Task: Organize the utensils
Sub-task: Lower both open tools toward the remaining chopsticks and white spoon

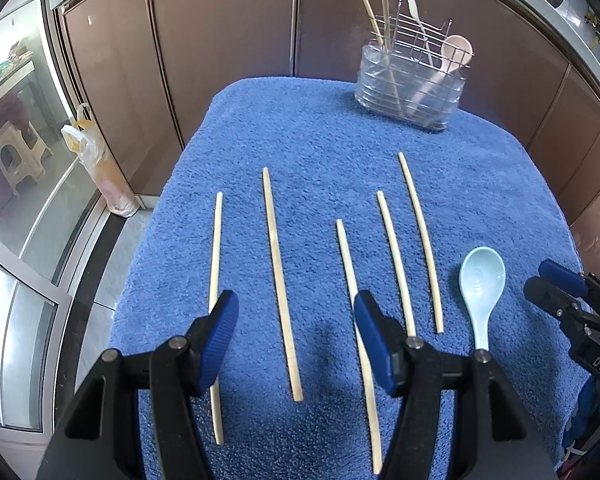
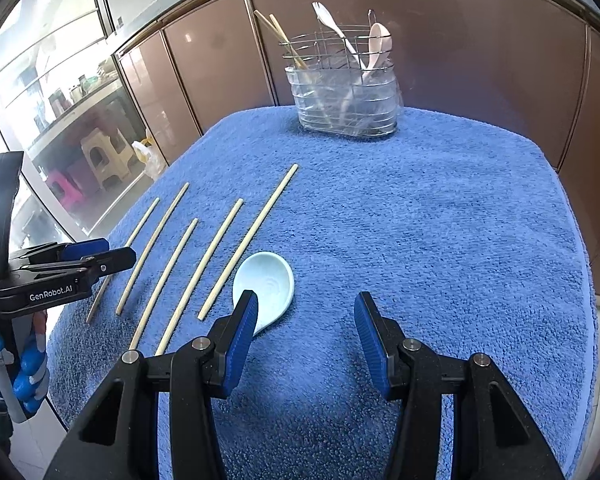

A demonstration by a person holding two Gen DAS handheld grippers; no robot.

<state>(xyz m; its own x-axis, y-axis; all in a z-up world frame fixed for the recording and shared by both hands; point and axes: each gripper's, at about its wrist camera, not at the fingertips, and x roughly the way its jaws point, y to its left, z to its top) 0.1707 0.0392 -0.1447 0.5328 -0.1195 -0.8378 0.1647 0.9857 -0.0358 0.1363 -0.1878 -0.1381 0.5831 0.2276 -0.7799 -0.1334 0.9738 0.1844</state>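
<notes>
Several pale wooden chopsticks [image 1: 278, 280] lie side by side on a blue towel [image 1: 320, 152]. To their right rests a light blue spoon [image 1: 481, 284], bowl facing up. My left gripper [image 1: 296, 312] hovers open over the chopsticks with nothing between its blue pads. In the right wrist view the same spoon [image 2: 266, 284] lies just beyond my right gripper's left finger [image 2: 244, 328]; the right gripper [image 2: 306, 312] is open and empty, with the chopsticks [image 2: 224, 252] to its left. A wire utensil holder [image 2: 342, 96] at the towel's far edge holds chopsticks, a pink spoon and a white utensil.
Brown cabinet panels [image 1: 220, 40] rise behind the towel. A yellow plastic bag [image 1: 88, 148] hangs at the left beside a glass door. The right gripper [image 1: 568, 304] shows at the right edge of the left wrist view, and the left gripper [image 2: 72, 268] at the left edge of the right wrist view.
</notes>
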